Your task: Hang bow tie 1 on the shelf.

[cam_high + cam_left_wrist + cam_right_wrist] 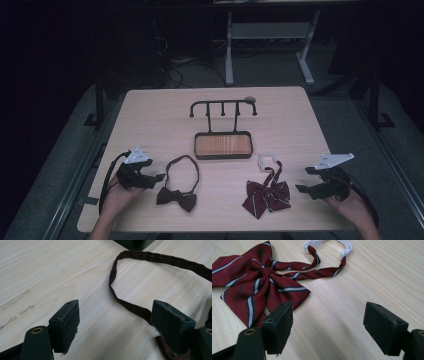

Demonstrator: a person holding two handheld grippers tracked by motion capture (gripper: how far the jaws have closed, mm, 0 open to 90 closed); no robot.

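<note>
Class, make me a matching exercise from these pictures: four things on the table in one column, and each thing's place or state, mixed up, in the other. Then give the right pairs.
Column 1
1. dark bow tie
2. striped red bow tie
3. hook stand with wooden tray
4. left gripper

Column 2
A. at the middle of the table, beyond both ties
B. open, holding nothing, at the table's left
C. lies flat, its strap ending in a white clasp
D. lies flat, its strap forming a closed loop

Pairs: 1-D, 2-C, 3-A, 4-B
</note>
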